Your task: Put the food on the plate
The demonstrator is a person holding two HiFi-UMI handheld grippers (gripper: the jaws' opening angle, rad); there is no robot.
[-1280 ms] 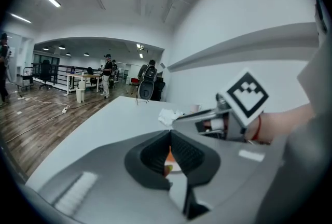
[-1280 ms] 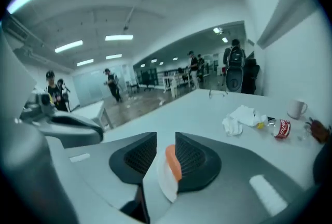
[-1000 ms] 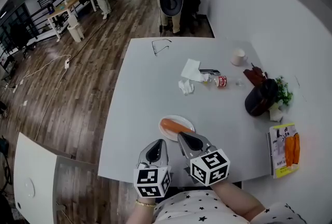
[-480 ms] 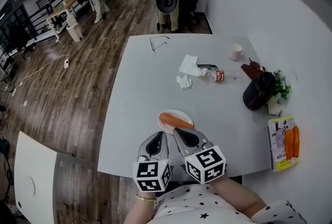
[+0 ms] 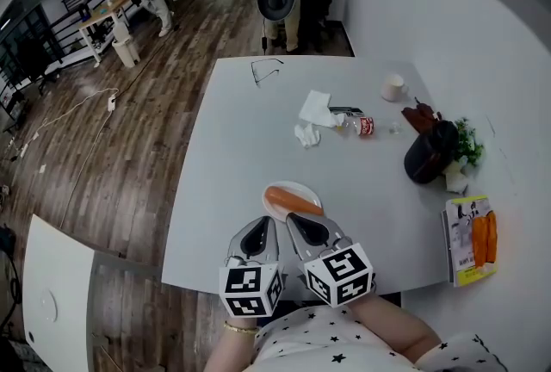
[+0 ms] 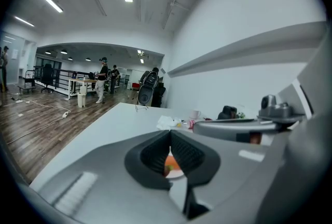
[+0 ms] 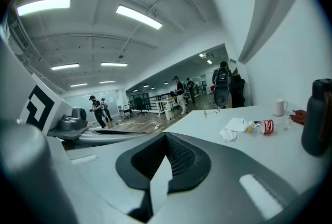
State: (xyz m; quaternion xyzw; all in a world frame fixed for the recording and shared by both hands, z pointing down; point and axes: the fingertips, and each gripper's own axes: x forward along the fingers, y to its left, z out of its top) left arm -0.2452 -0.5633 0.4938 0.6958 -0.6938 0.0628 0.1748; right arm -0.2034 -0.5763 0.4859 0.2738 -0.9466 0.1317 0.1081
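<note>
An orange sausage-like piece of food point(image 5: 294, 202) lies on a small white plate point(image 5: 303, 188) near the table's front edge. My two grippers hover side by side just short of the plate, above the table edge. The left gripper point(image 5: 263, 224) is shut with nothing in it. In the left gripper view a bit of the orange food point(image 6: 171, 165) shows below the closed tips of the left gripper point(image 6: 169, 133). The right gripper point(image 5: 295, 220) is shut and empty too, and in the right gripper view the right gripper point(image 7: 166, 136) points over the table.
Further back on the grey table point(image 5: 232, 146) lie glasses point(image 5: 267, 69), crumpled tissues point(image 5: 314, 114), a red can point(image 5: 367, 127) and a white cup point(image 5: 393, 88). At the right stand a black bottle point(image 5: 428, 157), a small plant point(image 5: 470, 151) and a packet of carrots point(image 5: 473, 243). People stand beyond the table.
Both grippers have eased slightly back from the plate towards me. The food and plate have not moved.
</note>
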